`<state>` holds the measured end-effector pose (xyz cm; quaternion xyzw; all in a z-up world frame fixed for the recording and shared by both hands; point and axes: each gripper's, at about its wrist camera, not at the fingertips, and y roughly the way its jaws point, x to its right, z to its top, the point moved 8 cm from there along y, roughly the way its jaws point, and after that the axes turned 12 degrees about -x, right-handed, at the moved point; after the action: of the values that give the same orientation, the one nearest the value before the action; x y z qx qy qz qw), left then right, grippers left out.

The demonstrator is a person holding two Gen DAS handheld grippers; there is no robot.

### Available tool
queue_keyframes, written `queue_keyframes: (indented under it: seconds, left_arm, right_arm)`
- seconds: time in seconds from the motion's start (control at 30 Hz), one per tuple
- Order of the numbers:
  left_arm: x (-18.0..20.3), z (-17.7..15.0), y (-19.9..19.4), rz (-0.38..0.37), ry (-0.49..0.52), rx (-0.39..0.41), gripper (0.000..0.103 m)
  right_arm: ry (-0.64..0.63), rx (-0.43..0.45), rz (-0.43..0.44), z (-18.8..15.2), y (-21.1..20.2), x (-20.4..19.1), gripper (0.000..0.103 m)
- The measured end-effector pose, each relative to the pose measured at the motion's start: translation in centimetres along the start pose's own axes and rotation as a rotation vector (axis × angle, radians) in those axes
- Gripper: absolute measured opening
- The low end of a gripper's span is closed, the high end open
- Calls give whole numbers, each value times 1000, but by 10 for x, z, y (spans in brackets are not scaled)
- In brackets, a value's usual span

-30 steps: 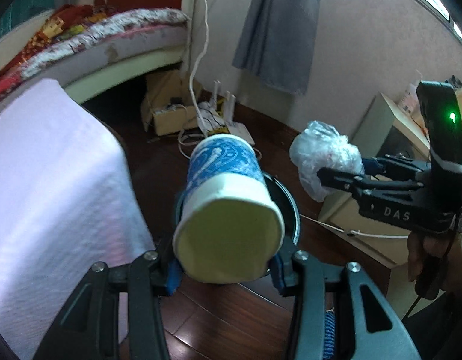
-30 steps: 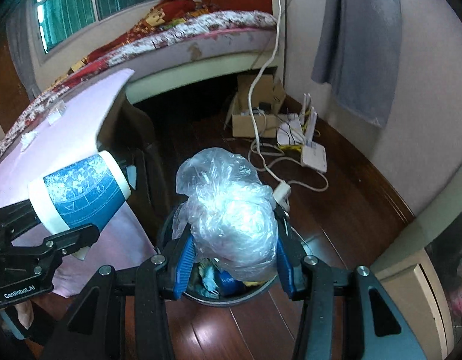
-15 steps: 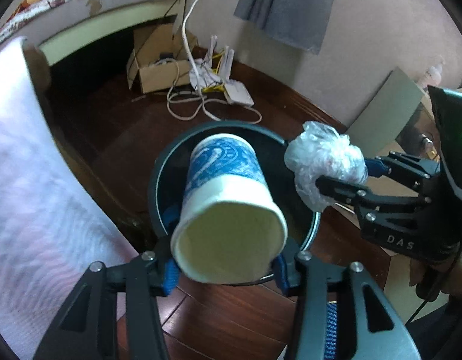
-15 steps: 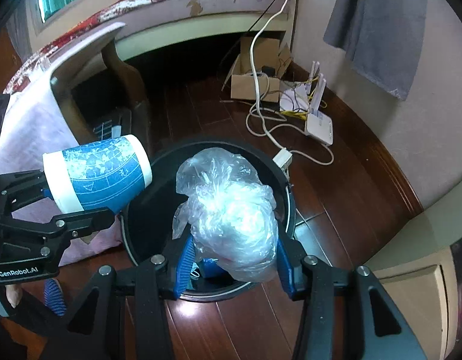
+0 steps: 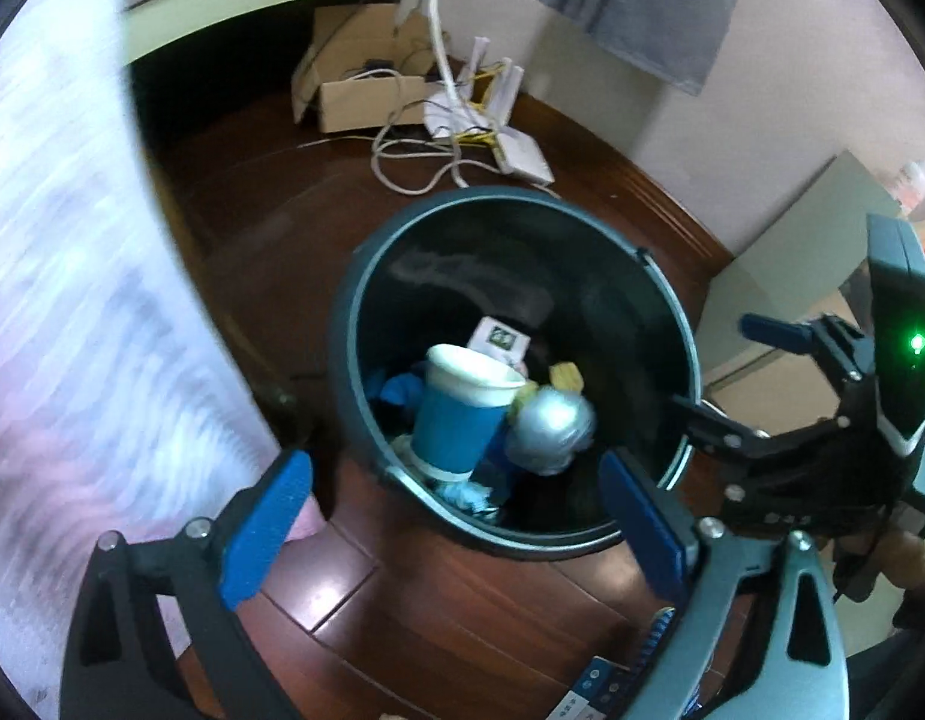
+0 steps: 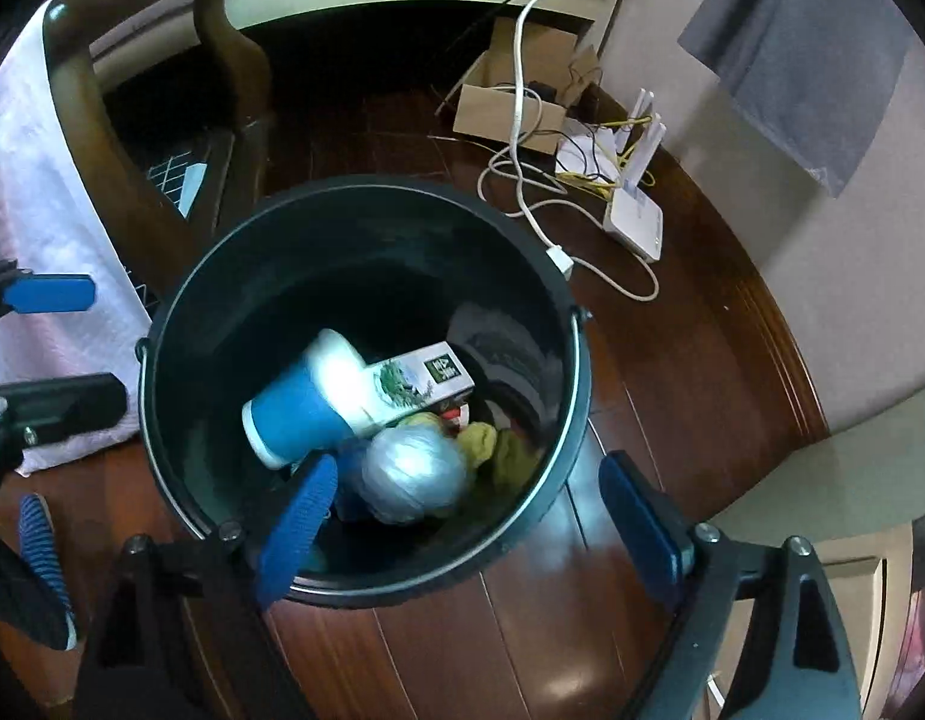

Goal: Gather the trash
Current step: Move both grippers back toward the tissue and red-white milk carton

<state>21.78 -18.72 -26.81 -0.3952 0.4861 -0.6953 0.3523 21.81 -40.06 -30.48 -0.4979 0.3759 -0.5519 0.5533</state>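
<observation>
Two grippers hang over the round black bin (image 6: pixel 162 324), the left gripper (image 5: pixel 456 522) and right gripper (image 6: pixel 468 522) both having just spread their jaws wide, nothing between them. Inside lies the blue paper cup (image 6: pixel 294 408), tipped with its white mouth toward the far wall, beside the crumpled plastic bag (image 6: pixel 414 474). Only the right view shows the printed carton's (image 6: pixel 420 384) long side.

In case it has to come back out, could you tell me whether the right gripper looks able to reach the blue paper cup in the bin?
Probably yes: the right gripper is open just above the black bin, and the blue paper cup lies uncovered on top of the trash.
</observation>
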Motion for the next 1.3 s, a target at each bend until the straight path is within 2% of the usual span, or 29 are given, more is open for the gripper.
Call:
queue_keyframes:
  seconds: [0.27,0.8,1.3]
  left_arm:
    - [-13,-9,-19,62,-16,42,99]
    - [-16,-31,-85,103,-21,154,100]
    - [-45,-59,-156,170,-86,290,100]
  right_arm:
    - [16,20,-11,-5,-20,-1,103]
    - [69,131,10,-9,-101,-23,103]
    - [48,264,80,-7,-174,-77,103]
